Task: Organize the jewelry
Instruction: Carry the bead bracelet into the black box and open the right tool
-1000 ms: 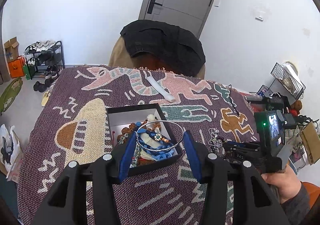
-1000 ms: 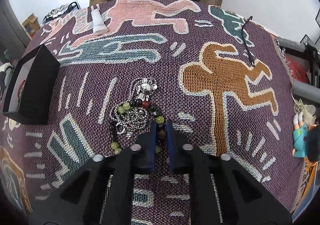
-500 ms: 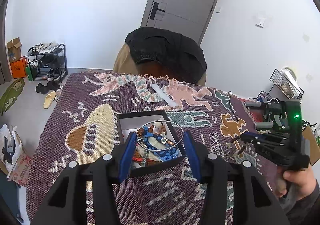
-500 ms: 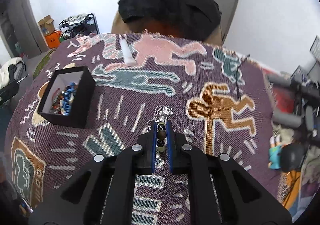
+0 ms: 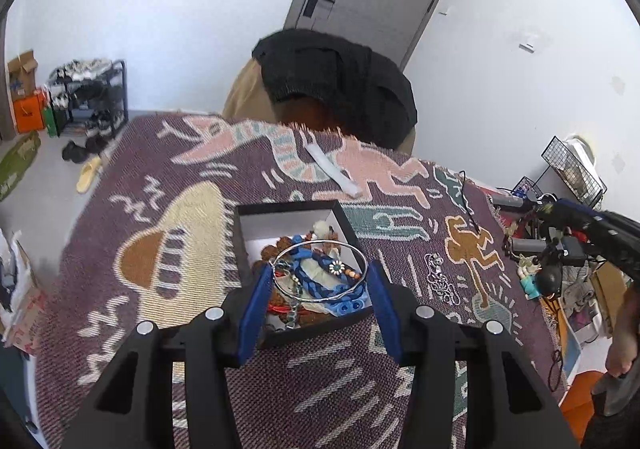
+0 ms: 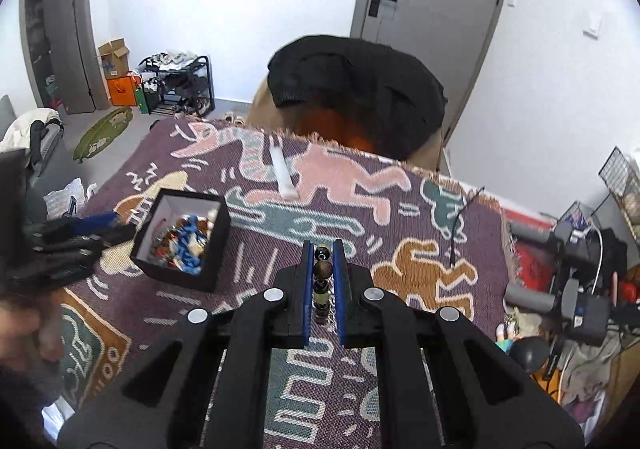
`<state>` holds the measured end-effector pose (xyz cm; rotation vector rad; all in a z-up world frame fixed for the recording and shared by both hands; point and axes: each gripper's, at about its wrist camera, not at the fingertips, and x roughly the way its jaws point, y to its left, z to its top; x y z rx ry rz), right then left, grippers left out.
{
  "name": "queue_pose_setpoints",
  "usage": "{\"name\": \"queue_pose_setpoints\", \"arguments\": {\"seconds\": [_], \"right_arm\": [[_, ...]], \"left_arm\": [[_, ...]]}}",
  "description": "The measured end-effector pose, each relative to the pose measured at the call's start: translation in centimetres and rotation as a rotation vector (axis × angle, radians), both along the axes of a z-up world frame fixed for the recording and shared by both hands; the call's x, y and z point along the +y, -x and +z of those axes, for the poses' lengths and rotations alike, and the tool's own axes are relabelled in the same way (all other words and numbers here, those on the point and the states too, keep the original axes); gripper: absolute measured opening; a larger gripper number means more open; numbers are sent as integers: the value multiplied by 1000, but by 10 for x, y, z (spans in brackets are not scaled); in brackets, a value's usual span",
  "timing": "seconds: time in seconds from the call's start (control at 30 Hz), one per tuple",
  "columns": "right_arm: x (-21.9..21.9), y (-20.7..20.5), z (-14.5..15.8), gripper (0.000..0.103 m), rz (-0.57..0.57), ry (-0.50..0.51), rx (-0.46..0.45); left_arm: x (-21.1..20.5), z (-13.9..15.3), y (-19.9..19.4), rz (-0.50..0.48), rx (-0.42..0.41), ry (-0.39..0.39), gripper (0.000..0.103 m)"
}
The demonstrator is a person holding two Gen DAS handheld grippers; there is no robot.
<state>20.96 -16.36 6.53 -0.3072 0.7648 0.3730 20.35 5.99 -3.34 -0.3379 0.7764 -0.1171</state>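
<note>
A second ago the right gripper [image 6: 321, 255] was down on the woven cloth, pinched on a beaded bracelet beside a silver chain. Now it has risen well clear of the table [image 6: 420, 217], and the right wrist view takes in the whole cloth, the door and the shoe rack. The beaded bracelet [image 6: 322, 269] has come up with it: brown, dark and pale green beads stand in a line between the blue pads, which are nearly closed and clenched on the strand. The left wrist view has shifted only a little, with the black box sitting slightly higher in it than before.

The black jewelry box [image 6: 182, 239], open and white-lined, lies at about 10 o'clock from the right gripper, well apart from it, with blue, red and brown pieces heaped inside. The silver chain [image 5: 438, 279] is left on the cloth, at about 3 o'clock from the box in the left wrist view.

The left gripper [image 5: 320, 285] is about half open, and its blue pads press on either side of a thin silver bangle [image 5: 320, 271], grasping it. The bangle hangs over the near part of the box [image 5: 296, 209], above the heap; whether it touches the pieces below cannot be told. The right gripper's dark body shows at 3 o'clock in the left wrist view, raised off the table's right edge.
</note>
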Motion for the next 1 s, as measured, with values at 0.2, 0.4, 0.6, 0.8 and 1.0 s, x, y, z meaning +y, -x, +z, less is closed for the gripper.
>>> {"name": "queue_pose_setpoints", "arguments": {"seconds": [0.2,0.4,0.6,0.8,1.0], "right_arm": [[18,-1,5,10,21,-6,-5],[36,-11,0,10,32,-26,17],[61,-14,-12,10,76,-43,49],[91,-16,-24,10,116,-50,77],[126,-18,-42,10,149,-55,119]], "left_arm": [[1,-16,-28,-12,33,42,49],[16,-13,-32,35,0,67,83],[47,-10,-13,99,-11,49,83],[69,-5,8,150,-36,5,92],[84,-4,22,176,-45,-32,95]]}}
